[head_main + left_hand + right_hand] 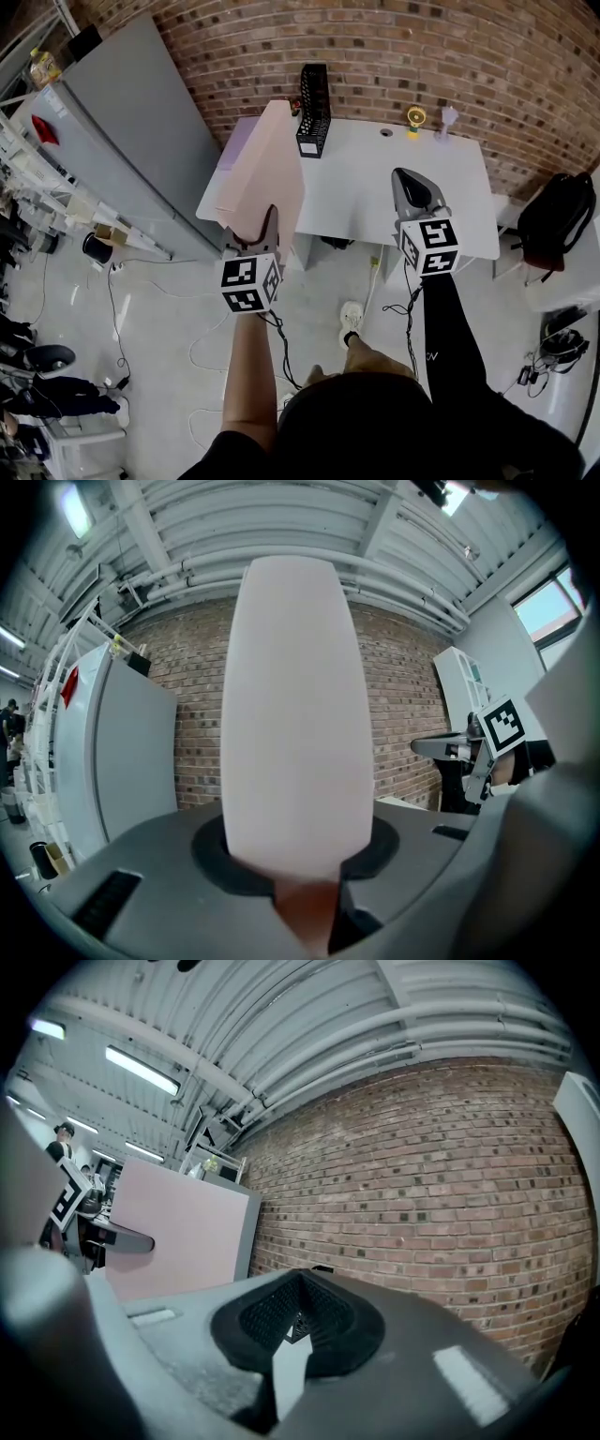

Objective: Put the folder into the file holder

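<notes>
In the head view, my left claw is clamped on the bottom edge of the pink folder, which stands upright above it. The black mesh file holder sits at about 1 o'clock from that claw, toward the far side of the white table near the brick wall. The folder is well apart from the holder. My right claw hangs at 3 o'clock from the left, its jaws drawn together on nothing. In the left gripper view, the folder fills the middle from 6 to 12 o'clock, pinched low between my pads, and the right claw shows at 3 o'clock. I see no holder here, so the first risk is aiming blind, because the sheet hides the slot from this camera. In the right gripper view, the jaws stand nearly shut, with only 1 thin slit between them and nothing gripped. The folder and left claw lie at 9 o'clock. I judge 3 things could go wrong. A tall sheet held by 1 edge can sway or slide out of the pads. Its leading corner can catch the mesh rim instead of entering. A push on that light holder could shove or tip it toward the wall, since my right claw isn't steadying it.
</notes>
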A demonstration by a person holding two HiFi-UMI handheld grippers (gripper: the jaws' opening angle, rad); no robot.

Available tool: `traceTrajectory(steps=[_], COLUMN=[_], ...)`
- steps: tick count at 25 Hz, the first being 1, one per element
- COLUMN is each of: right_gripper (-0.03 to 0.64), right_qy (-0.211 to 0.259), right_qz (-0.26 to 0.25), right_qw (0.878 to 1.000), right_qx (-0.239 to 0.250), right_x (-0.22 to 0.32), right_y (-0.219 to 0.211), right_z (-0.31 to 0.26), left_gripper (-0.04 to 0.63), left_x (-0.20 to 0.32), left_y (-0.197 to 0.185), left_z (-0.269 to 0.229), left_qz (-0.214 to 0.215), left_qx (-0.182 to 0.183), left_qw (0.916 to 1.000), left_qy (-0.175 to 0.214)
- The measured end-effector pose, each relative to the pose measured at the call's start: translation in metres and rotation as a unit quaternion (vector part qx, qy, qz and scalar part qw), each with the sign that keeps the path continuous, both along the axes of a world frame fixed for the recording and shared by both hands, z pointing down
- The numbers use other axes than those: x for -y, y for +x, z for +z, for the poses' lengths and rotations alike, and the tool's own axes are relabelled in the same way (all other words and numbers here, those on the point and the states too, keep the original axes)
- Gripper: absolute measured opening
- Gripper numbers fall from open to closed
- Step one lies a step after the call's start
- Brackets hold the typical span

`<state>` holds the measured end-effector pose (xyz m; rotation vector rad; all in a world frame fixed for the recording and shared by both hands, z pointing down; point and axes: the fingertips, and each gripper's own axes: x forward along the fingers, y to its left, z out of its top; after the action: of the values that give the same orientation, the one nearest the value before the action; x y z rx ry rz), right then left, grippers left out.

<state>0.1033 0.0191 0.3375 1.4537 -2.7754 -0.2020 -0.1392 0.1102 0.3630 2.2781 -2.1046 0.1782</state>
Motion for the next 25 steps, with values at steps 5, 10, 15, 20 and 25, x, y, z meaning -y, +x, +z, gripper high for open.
traceTrajectory(steps=[5, 10, 15, 20, 25], right_gripper=[-0.002, -0.002, -0.002, -0.002, -0.002], right_qy=[-0.004, -0.005, -0.006, -0.008, -0.009], right_qz=[-0.003, -0.009, -0.017, -0.022, -0.027], right_qw=[1.0, 1.0, 1.0, 1.0, 0.999], right_qx=[0.001, 0.004, 0.008, 0.013, 0.017], right_x=[0.057, 0.12, 0.183, 0.24, 0.284], right_y=[-0.011, -0.028, -0.046, -0.059, -0.066], right_z=[0.003, 0.002, 0.003, 0.004, 0.007], left_gripper=[0.13, 0.13, 0.13, 0.13, 0.13], left_x=[0.054, 0.113, 0.17, 0.222, 0.266], left_y=[-0.01, -0.024, -0.041, -0.054, -0.06], left_z=[0.003, 0.003, 0.009, 0.012, 0.013], left_qz=[-0.003, -0.007, -0.017, -0.026, -0.028], left_qx=[-0.003, -0.003, -0.004, -0.01, -0.013], left_qw=[1.0, 0.9999, 0.9997, 0.9995, 0.9993], left_qy=[-0.005, -0.008, -0.015, -0.017, -0.02])
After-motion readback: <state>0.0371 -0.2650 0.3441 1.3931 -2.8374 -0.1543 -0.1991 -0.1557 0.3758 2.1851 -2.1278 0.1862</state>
